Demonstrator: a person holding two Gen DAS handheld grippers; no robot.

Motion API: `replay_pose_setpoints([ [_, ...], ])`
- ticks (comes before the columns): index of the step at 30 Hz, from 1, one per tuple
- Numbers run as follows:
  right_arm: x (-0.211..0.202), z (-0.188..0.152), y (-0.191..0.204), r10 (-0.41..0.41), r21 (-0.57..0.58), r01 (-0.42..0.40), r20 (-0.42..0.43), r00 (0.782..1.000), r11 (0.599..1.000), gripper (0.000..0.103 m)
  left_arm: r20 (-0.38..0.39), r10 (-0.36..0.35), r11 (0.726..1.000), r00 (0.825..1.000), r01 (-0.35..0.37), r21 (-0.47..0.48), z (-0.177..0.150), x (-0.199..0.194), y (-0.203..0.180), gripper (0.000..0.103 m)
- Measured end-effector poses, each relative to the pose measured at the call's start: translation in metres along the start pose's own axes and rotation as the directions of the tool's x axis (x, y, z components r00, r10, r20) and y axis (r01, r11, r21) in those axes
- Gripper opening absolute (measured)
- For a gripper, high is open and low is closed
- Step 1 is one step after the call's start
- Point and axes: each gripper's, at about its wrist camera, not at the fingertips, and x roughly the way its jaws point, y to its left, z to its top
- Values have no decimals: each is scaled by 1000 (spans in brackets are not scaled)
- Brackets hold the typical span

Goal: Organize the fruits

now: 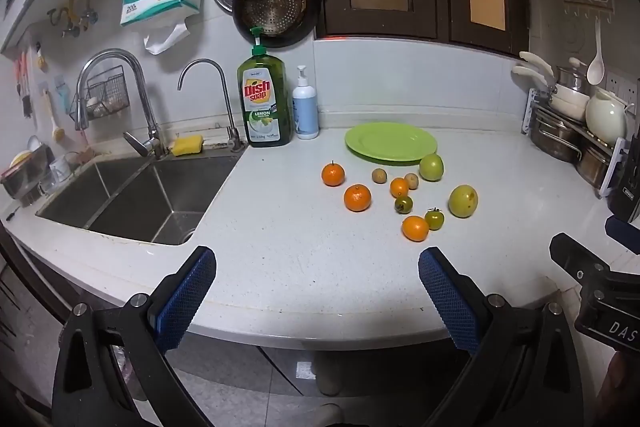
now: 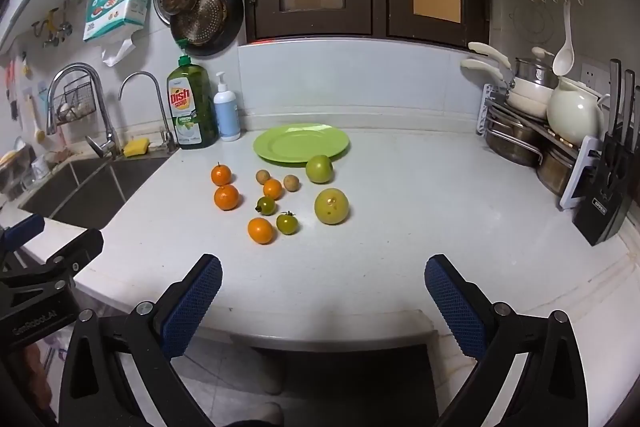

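Well ahead of both wide-open, empty tongs — left gripper, right gripper — lie 10 loose fruits (nothing gripped), green plate just beyond.

Fruits before plate, right of sink

The right gripper's body is cut off by the right edge of the left wrist view; likewise the left gripper runs off the left edge of the right wrist view. The sink basin is partly hidden by the counter's near edge. The two small brown fruits are too small to identify.
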Motion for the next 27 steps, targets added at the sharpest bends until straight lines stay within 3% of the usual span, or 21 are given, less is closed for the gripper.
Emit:
replay_pose_setpoints([
  [27, 5, -1, -5, 5, 4, -5, -1, 1000, 1000, 102, 4, 0, 1000, 1000, 0, -3, 5, 0, 0, 103],
])
